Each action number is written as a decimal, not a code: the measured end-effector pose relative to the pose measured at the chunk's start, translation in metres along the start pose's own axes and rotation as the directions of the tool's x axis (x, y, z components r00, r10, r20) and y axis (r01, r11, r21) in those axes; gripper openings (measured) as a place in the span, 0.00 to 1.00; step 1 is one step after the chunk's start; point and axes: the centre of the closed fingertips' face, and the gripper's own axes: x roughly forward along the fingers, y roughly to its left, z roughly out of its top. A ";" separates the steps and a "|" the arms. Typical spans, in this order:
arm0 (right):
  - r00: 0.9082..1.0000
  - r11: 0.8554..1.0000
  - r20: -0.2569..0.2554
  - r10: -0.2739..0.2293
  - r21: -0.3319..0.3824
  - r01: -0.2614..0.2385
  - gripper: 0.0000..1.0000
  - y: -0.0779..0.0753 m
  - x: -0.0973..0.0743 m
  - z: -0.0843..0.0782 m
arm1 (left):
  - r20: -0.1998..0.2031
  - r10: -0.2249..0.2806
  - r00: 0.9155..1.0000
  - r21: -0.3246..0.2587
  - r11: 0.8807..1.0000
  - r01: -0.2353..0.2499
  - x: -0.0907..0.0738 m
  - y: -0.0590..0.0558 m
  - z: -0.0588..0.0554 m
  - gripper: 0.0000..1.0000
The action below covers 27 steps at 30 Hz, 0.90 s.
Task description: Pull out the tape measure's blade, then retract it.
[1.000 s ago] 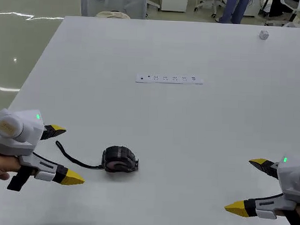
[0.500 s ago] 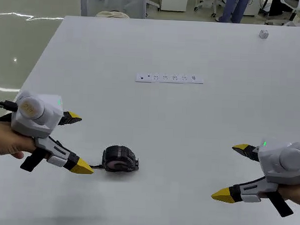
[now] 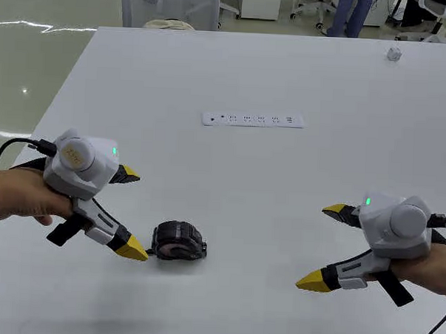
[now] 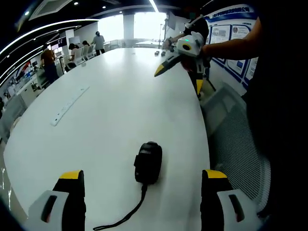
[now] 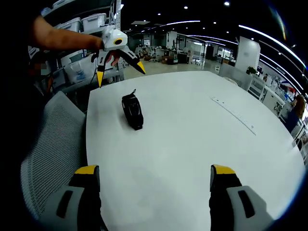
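- Toward the near left corner of the white table, the tape measure lies on its side: a black case, blade drawn in.
- The left gripper, held in the person's left hand, sits just left of the case. Its jaws are spread wide and grip nothing. The lower yellow tip is right beside the case; I cannot tell whether it touches.
- The right gripper hovers well apart, toward the near right edge. Its jaws are just as wide, with nothing between them and the tips pointing at the tape measure.
- The head view takes in the far part of the table: a white power strip lying flat near the middle and a small pale object by the far right corner.
- The left gripper view brings out a thin black wrist strap, which trails from the case back toward the jaws. The case is lined up between the two tips.
- The right gripper view shows a grey mesh chair against the table's edge and shelves with storage bins behind the left gripper.
- Blue posters on the wall in the left gripper view carry text too small to read. The markings on the power strip and the case are no clearer.
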 end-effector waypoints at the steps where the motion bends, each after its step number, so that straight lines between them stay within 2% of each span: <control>1: 1.000 1.000 0.001 0.004 -0.004 -0.004 0.98 0.000 0.002 0.002 | -0.005 -0.004 1.000 0.005 1.000 0.004 0.001 0.000 0.000 0.98; 5: 1.000 1.000 0.010 0.022 -0.023 -0.022 0.97 0.001 0.009 0.014 | -0.022 -0.017 1.000 0.022 1.000 0.018 0.007 0.000 0.001 0.98; 11: 0.999 0.999 0.016 0.043 -0.031 -0.042 0.96 0.003 0.019 0.021 | -0.042 -0.033 0.999 0.035 0.999 0.035 0.015 0.000 -0.002 0.97; 14: 0.997 0.997 0.040 0.063 -0.052 -0.061 0.92 0.007 0.023 0.027 | -0.055 -0.044 0.998 0.053 0.998 0.047 0.020 -0.002 -0.002 0.96; 20: 0.997 0.996 0.031 0.077 -0.053 -0.075 0.92 0.008 0.034 0.033 | -0.074 -0.056 0.996 0.076 0.995 0.062 0.030 -0.004 -0.001 0.95; 27: 0.995 0.993 0.031 0.097 -0.075 -0.095 0.93 0.010 0.045 0.043 | -0.096 -0.053 0.994 0.086 0.994 0.061 0.039 -0.001 -0.002 0.92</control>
